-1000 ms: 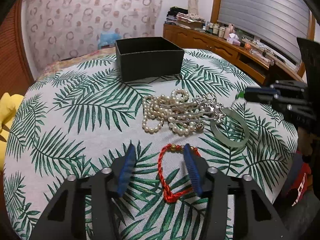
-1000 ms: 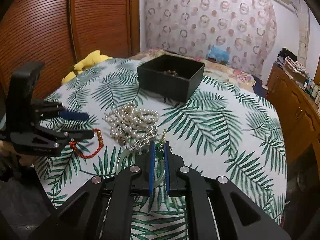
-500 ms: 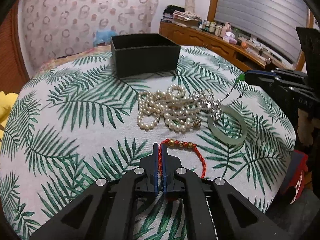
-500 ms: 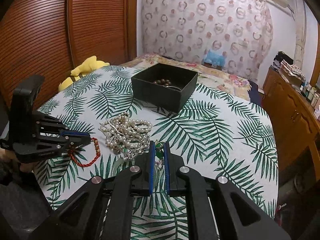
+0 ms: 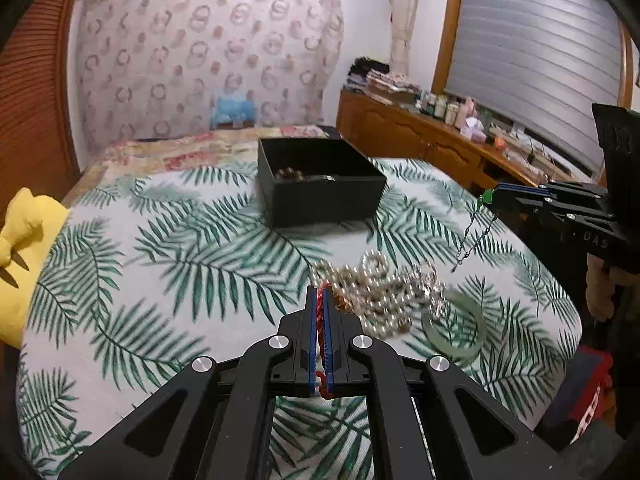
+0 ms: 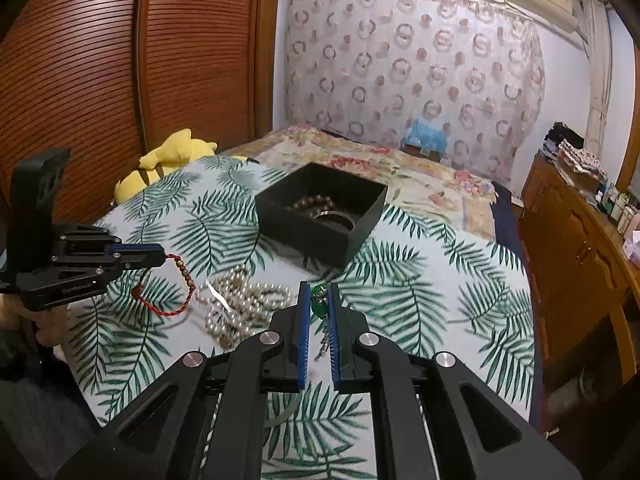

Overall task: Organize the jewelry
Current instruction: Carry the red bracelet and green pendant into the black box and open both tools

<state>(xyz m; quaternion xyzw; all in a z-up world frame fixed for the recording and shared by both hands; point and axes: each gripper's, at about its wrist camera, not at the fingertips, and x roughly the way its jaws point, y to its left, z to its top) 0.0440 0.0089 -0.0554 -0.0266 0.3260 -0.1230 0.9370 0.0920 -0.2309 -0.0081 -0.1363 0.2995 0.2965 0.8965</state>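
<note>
My left gripper (image 5: 319, 296) is shut on a red cord bracelet (image 6: 168, 312) with gold beads and holds it lifted above the cloth; the bracelet hangs from the left gripper (image 6: 162, 258) in the right wrist view. My right gripper (image 6: 319, 292) is shut on a green pendant (image 6: 319, 306) whose thin chain (image 5: 474, 238) dangles in the air below the right gripper (image 5: 490, 198). A black open box (image 5: 320, 196) at the back holds brown beads (image 6: 314, 202) and a dark ring. A heap of pearl strands (image 5: 384, 292) and a pale green bangle (image 5: 454, 334) lie on the cloth.
The round table wears a palm-leaf cloth (image 5: 160, 264). A yellow plush toy (image 5: 20, 248) lies at its left edge. A wooden sideboard (image 5: 432, 148) with small bottles stands to the right, a flowered bed (image 6: 400, 172) behind.
My left gripper closed on the red bracelet and lifted it off the cloth. My right gripper rose with the green pendant, pulling its chain free of the pearl heap.
</note>
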